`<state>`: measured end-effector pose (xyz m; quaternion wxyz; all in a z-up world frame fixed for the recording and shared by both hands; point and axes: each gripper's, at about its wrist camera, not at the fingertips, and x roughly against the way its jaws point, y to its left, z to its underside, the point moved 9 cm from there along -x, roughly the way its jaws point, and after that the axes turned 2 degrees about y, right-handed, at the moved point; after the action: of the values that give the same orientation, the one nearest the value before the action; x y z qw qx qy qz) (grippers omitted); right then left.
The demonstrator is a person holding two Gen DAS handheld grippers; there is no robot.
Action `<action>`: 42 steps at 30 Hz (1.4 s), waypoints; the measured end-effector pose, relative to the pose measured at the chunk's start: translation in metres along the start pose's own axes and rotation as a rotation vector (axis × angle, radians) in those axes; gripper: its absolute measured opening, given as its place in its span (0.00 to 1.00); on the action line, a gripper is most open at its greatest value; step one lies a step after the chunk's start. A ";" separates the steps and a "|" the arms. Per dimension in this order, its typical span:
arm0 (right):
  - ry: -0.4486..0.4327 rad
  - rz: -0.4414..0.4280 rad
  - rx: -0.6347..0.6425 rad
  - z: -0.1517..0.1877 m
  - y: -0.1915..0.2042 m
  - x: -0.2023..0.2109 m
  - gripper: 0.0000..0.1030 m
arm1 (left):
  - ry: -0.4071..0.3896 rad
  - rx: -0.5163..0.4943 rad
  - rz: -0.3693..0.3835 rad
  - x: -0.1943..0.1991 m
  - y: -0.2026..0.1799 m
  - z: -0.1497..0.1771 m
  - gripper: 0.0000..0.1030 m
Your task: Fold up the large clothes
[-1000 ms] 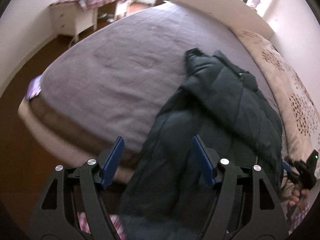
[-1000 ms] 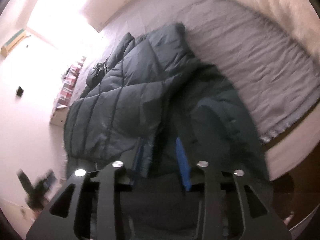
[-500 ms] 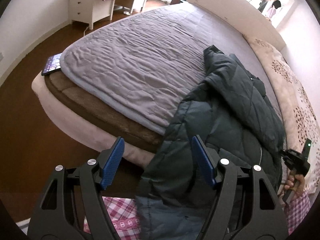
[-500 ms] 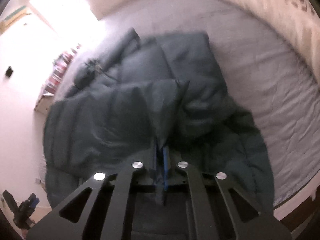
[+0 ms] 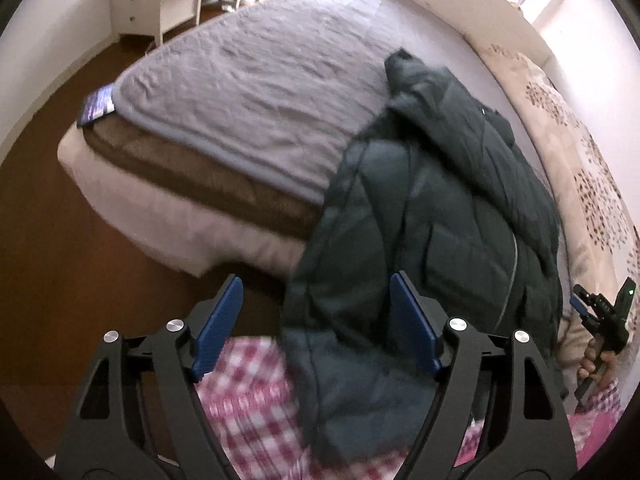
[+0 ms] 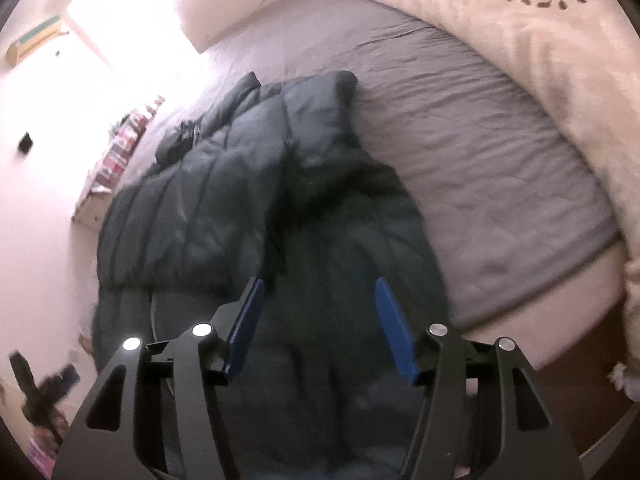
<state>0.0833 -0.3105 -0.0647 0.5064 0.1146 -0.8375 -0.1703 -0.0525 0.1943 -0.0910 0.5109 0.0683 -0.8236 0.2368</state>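
Note:
A large dark green quilted jacket [image 5: 440, 208] lies along the near side of the bed, its lower part hanging over the mattress edge. It also shows in the right wrist view [image 6: 224, 208], one half folded over the other. My left gripper [image 5: 316, 320] is open and empty above the hanging hem. My right gripper [image 6: 316, 320] is open and empty just above the jacket's near end. The right gripper also shows in the left wrist view [image 5: 600, 316] at the far right, held in a hand.
The bed has a grey quilted cover [image 5: 248, 80] and a cream leaf-patterned duvet [image 6: 520, 32] along one side. A white desk [image 5: 140, 4] stands beyond the bed. Brown floor [image 5: 48, 260] lies left of the bed. Red checked cloth [image 5: 248, 400] shows below my left gripper.
My right gripper was shut on a fold of the jacket half a second ago and has opened, letting it go. The left gripper has drawn back and lower, still open.

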 end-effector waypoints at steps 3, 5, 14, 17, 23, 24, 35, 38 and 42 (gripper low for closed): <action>0.032 -0.001 0.042 0.024 -0.003 0.012 0.56 | 0.062 -0.008 0.040 -0.002 -0.005 0.024 0.73; 0.038 0.005 0.054 0.031 -0.003 0.015 0.56 | 0.098 -0.026 0.072 -0.003 -0.012 0.041 0.73; 0.064 -0.041 0.049 0.072 -0.011 0.042 0.56 | 0.172 -0.056 0.098 -0.010 -0.021 0.073 0.73; 0.066 -0.042 0.053 0.082 -0.013 0.048 0.56 | 0.178 -0.069 0.089 -0.013 -0.023 0.078 0.73; 0.082 -0.077 -0.002 0.099 -0.027 0.061 0.58 | 0.181 -0.081 0.085 -0.014 -0.028 0.079 0.42; 0.084 -0.089 -0.024 0.100 -0.031 0.064 0.59 | 0.182 -0.073 0.083 -0.015 -0.027 0.080 0.34; 0.223 -0.256 -0.163 0.142 -0.045 0.070 0.64 | 0.173 -0.042 0.087 -0.014 -0.026 0.078 0.13; 0.274 -0.272 -0.162 0.156 -0.040 0.063 0.64 | 0.174 -0.039 0.090 -0.013 -0.024 0.078 0.13; 0.289 -0.314 -0.161 0.163 -0.029 0.053 0.64 | 0.180 -0.027 0.097 -0.015 -0.023 0.079 0.13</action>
<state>-0.0851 -0.3286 -0.1027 0.5958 0.2259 -0.7119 -0.2953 -0.1013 0.1363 -0.1256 0.5717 0.0001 -0.7798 0.2552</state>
